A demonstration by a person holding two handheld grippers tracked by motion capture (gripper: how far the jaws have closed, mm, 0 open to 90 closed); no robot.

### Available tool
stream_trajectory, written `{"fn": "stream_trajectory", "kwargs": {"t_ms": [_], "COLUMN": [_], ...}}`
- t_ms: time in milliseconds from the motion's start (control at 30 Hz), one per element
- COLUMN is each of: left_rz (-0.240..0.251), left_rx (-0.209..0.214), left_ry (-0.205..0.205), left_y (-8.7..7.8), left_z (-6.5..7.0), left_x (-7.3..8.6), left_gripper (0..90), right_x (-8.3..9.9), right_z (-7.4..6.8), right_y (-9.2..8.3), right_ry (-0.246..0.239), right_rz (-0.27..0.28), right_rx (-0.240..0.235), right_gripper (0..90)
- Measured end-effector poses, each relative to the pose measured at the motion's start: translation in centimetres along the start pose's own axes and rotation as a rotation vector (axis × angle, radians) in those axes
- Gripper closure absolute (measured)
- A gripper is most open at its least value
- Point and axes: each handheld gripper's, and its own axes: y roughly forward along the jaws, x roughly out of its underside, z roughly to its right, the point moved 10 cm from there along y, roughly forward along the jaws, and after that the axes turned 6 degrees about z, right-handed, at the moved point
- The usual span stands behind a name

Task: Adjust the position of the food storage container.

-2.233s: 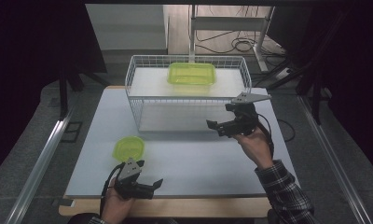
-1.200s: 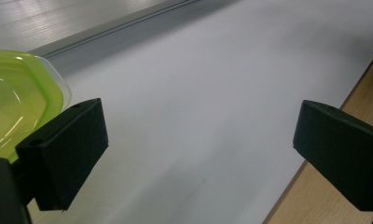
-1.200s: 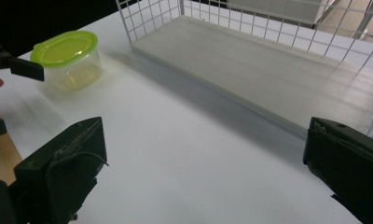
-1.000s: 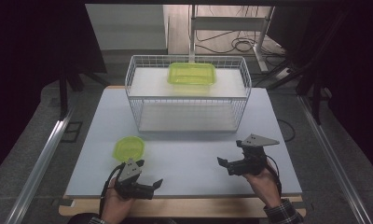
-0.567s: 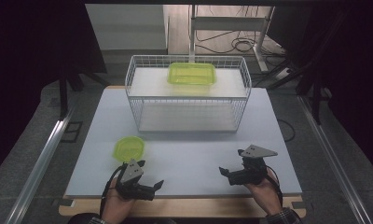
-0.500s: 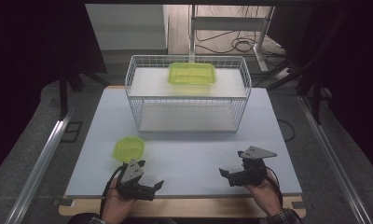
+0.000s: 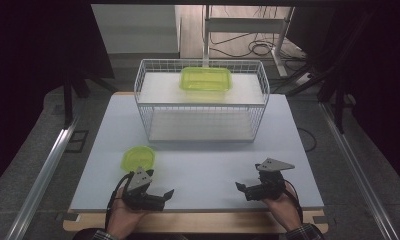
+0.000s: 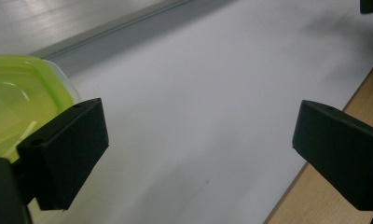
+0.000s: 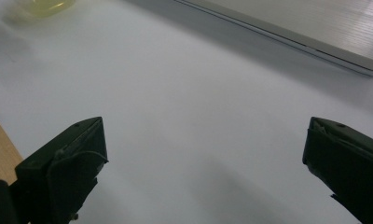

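A lime-green rectangular container (image 7: 206, 79) lies in the white wire basket (image 7: 258, 105), toward its back. Its round-cornered green lid (image 7: 138, 157) rests on the white table mat, front left. My left gripper (image 7: 165, 196) sits just in front of the lid, jaws pointing right, open and empty. The lid (image 8: 17, 102) shows behind the left jaw of that gripper (image 8: 198, 140). My right gripper (image 7: 242, 191) rests near the front right edge, jaws pointing left, open with nothing between them. In the right gripper view the gripper (image 9: 203, 154) faces bare mat, with the lid (image 9: 44, 5) far off.
The basket stands at the back centre of the mat (image 7: 208, 165). The wooden table edge (image 7: 198, 222) runs along the front. A pale board edge (image 9: 315, 32) lies at the upper right of the right gripper view. Bare mat stretches between the two grippers.
My right gripper came away from the basket's right front corner and down to the mat's front edge, empty. The left gripper stayed put.
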Motion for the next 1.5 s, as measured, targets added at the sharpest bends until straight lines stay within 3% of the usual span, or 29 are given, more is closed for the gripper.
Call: {"fn": "stream_trajectory", "kwargs": {"t_ms": [133,267,633,833,1067,1267,1500], "left_rz": [0.009,0.04,-0.002,0.0,-0.031,-0.065,-0.089], "left_rx": [-0.005,0.002,-0.089,-0.178,-0.261,-0.29,-0.294], "left_ry": [-0.017,-0.051,-0.08,-0.119,-0.17,-0.182,-0.173], "left_y": [-0.5,-1.3,-2.8,-3.9,-4.1,-3.9,-3.1], "left_z": [-1.2,-2.8,-8.8,-12.3,-15.0,-15.8,-15.5], "left_x": [-0.9,-1.8,-2.1,-1.8,0.5,1.9,2.3], "left_gripper": [15.4,36.6,89.8,90.0,90.0,90.0,90.0], "right_x": [0.2,0.4,0.7,0.9,1.1,1.3,1.4], "right_z": [0.1,0.0,0.0,0.0,-0.2,-0.2,-0.2], "right_y": [0.2,0.4,0.6,0.7,0.9,1.0,1.1], "right_ry": [-0.002,-0.015,-0.025,-0.026,-0.032,-0.035,-0.035], "right_rz": [-0.006,-0.018,-0.032,-0.042,-0.056,-0.067,-0.076], "right_rx": [-0.001,-0.005,-0.008,-0.009,-0.016,-0.018,-0.022], "right_gripper": [0.4,0.6,1.7,2.4,2.7,2.9,3.1]}}
